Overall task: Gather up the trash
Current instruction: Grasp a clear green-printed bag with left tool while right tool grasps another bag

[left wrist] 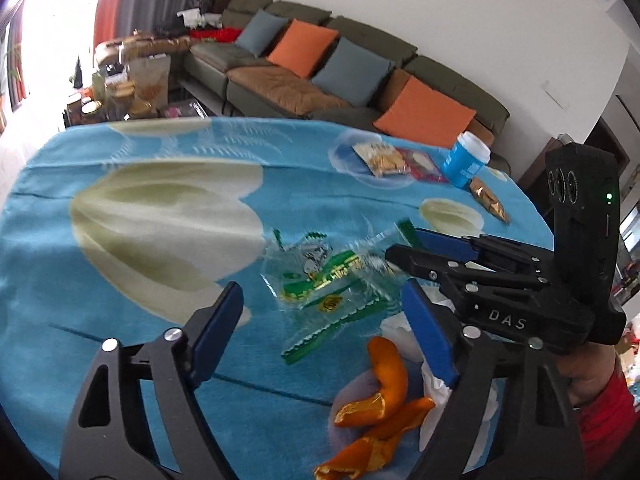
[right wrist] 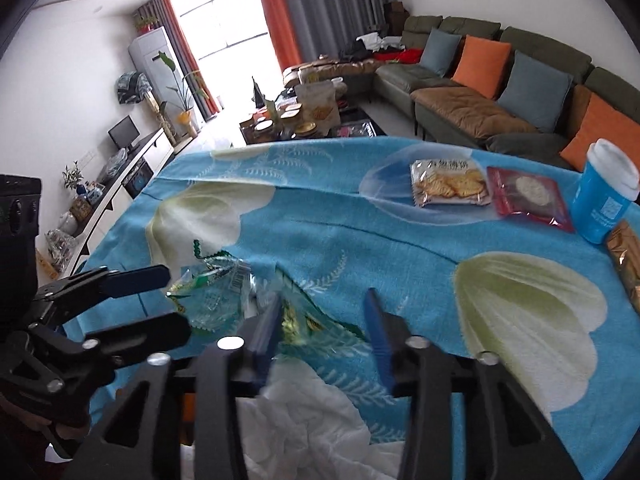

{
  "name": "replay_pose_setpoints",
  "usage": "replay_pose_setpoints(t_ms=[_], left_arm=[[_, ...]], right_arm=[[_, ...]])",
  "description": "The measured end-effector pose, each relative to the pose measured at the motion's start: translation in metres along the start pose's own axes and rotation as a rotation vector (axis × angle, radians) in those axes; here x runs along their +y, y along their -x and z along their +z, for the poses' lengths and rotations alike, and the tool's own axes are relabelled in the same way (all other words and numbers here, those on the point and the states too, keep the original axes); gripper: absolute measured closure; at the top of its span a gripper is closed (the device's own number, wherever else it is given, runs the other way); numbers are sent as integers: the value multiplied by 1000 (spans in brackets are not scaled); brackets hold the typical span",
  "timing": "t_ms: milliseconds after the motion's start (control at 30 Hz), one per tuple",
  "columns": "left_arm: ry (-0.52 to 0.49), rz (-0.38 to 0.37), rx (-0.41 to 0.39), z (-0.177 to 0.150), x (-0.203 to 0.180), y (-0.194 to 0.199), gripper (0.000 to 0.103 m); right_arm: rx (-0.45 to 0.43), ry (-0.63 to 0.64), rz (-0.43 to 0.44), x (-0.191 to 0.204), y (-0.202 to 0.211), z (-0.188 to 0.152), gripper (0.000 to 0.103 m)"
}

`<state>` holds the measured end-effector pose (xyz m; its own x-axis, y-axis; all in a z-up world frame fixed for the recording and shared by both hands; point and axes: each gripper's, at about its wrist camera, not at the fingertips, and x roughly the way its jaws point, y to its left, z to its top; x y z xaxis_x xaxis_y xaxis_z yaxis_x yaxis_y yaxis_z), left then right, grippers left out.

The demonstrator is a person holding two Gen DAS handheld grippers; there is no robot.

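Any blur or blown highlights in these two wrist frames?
Left wrist view: window blown out at top left, clear green-printed wrapper smeared, strong fisheye bend. Right wrist view: window overexposed, right gripper fingers motion-blurred, far snack packets sharp.

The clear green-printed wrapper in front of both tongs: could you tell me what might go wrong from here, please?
1. The clear wrapper is thin and crumpled; the right tongs at its edge may catch only a corner, and it could slip free.
2. The left tongs stand wide over the same wrapper, close to the right tongs, so the two could collide.
3. Orange peel and white tissue lie nearby and could be knocked.
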<state>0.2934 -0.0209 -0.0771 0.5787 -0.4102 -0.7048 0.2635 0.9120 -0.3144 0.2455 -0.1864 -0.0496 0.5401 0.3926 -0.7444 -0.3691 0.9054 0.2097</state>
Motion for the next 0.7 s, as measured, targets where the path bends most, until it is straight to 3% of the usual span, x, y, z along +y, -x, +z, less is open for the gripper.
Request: replay_pose_setpoints(t_ms=[100, 433, 700], left_arm=[[4, -5, 19, -1, 0, -10, 35], [12, 11, 10, -9, 2, -17, 60], [44, 13, -53, -13, 8, 9, 61]], right_arm=[[4, 7, 14, 0, 1, -2, 85], [-26, 2, 37, 2, 9, -2, 96], [-84, -20, 44, 4, 28, -1, 97]])
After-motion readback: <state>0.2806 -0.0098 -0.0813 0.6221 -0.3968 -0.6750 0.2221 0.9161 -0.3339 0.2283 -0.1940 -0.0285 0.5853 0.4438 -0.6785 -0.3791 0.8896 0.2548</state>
